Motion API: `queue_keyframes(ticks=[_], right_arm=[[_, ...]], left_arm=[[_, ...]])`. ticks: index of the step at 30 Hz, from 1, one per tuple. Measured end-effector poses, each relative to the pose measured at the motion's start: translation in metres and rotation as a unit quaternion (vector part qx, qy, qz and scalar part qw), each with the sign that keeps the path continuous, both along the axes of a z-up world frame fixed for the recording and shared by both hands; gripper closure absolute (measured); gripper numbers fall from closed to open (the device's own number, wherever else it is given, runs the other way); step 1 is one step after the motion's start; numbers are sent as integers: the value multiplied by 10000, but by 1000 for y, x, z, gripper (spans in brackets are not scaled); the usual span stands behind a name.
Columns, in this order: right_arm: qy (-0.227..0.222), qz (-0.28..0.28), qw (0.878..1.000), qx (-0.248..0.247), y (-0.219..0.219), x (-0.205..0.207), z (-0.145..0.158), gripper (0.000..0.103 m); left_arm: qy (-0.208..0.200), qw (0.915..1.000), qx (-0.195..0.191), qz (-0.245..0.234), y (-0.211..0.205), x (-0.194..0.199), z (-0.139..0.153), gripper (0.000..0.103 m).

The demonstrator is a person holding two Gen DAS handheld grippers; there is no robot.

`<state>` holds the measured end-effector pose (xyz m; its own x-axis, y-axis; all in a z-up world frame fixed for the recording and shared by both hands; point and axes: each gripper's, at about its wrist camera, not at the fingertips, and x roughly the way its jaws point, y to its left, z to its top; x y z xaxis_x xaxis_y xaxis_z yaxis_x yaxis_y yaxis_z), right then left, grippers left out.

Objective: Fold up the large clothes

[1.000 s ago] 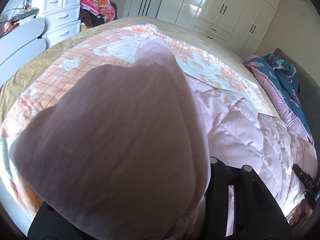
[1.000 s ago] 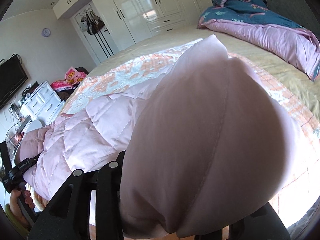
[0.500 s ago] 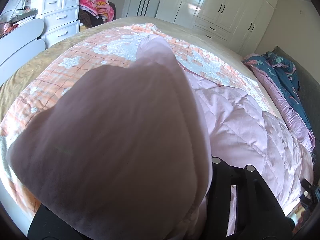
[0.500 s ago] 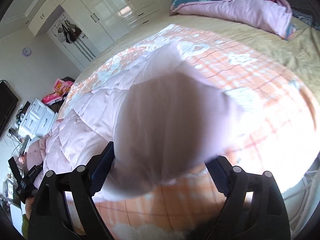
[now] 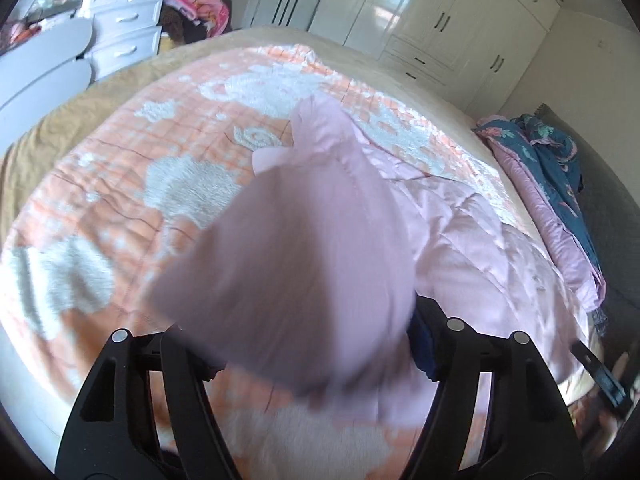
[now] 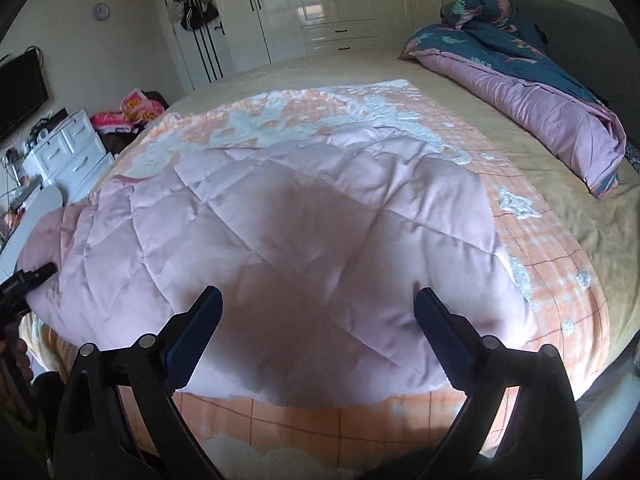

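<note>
Both tools letting go of the pink padded coat (image 6: 304,216)

Right tool (image 6: 316,316) gapes empty, just opened, coat lying across frame centre on the bed (image 6: 560,152); left tool (image 5: 316,344) just widened, blurred cloth between its jaws, grip unclear; lift both clear without dragging the fold.

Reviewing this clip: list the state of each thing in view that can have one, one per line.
Pink quilted garment: lying spread on the bed, one bunched part still between the left gripper's fingers.
Left gripper: jaws have just been opening, fabric between them; grip unclear through blur.
Right gripper: jaws have just been opening, now wide, nothing held.
Orange checked blanket: laid flat under the garment.
Blue floral duvet: heaped at the bed's far side.
Wardrobe doors: closed.
</note>
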<state>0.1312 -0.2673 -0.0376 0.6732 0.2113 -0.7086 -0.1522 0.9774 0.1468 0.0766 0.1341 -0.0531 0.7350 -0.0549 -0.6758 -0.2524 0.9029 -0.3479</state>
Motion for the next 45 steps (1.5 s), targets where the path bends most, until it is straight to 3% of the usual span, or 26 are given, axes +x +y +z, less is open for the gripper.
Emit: queue_keyframes(ticks=[6,10,12,17,22,25,28,38,45], right_arm=[[-122,-16,9997,220,2,2,7,7],[-163,-91,9994,298,-7,0,13,7],[-84,-131,9994,303,-14,2,9,7],[247,-201,9993,181,-27,7,-10,7],[380,-198,9990,101,-27,7,-25,7],[270,-227,9991,218,-28,-1,-15,7],[40,-251,9991,349,-32,-15,3,4],[-730,70,9970,252,-25,-74,67,4],[-1140,377,9926,196,-12,-119,94,4]], left_arm=[[-408,9976,545,156,-1,-41,35,35],[-537,9968,594,-78,-16,-42,48,34],[-497,9964,640,-245,-29,-35,44,34],[125,9937,1081,-268,-44,-6,1,23],[403,9958,802,-205,-29,-4,-26,21],[338,9953,862,-270,-32,-9,-14,20],[210,9960,783,-368,-37,-16,5,10],[-268,9938,860,-650,-71,-46,55,9],[-587,9907,883,-849,-94,-75,77,9]])
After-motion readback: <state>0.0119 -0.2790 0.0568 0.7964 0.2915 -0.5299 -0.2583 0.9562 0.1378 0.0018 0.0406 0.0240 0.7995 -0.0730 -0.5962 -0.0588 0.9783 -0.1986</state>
